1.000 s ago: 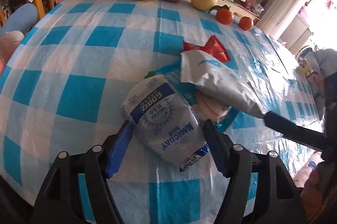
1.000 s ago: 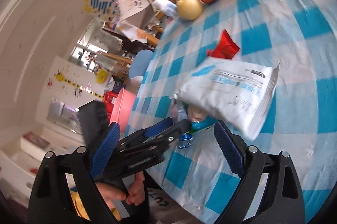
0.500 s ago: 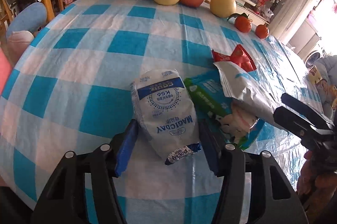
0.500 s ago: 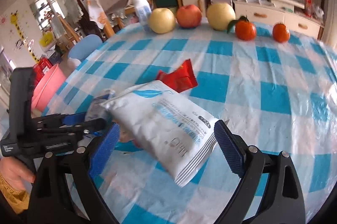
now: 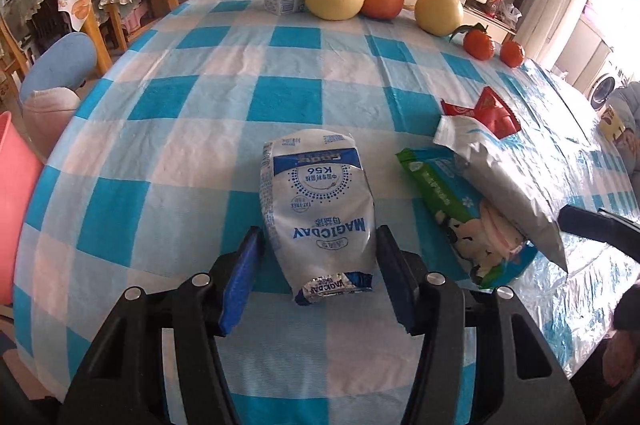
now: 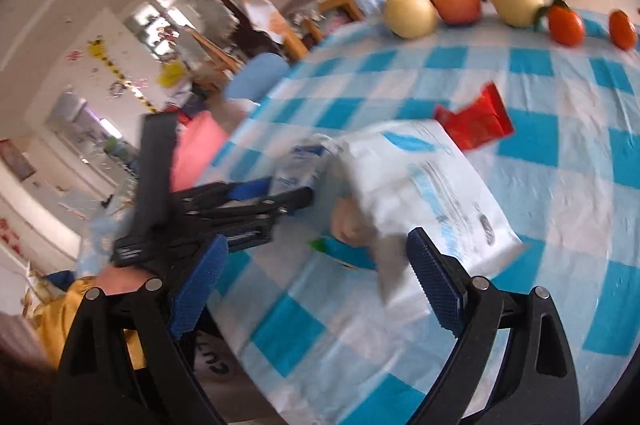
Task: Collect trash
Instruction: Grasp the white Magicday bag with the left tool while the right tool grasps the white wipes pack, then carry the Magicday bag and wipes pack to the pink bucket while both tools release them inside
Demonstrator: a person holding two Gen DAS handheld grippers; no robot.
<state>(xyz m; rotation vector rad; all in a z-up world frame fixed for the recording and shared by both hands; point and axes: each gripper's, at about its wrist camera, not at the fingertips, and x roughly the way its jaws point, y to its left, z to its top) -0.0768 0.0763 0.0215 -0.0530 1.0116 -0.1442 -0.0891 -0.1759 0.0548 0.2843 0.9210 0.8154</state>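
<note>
Trash lay in a loose cluster on the blue-and-white checked tablecloth. We had the left gripper spread open around the near end of the crumpled white-and-blue milk pouch, one pad on each side, neither pressing it as far as we could tell. Our right gripper was open too, just short of the large white plastic packet — which lay over a green-edged wrapper, with a red foil wrapper behind. To pinch well, we judged, the left fingers should slide further along the pouch — low against the cloth — before closing, since its limp film could slip.
</note>
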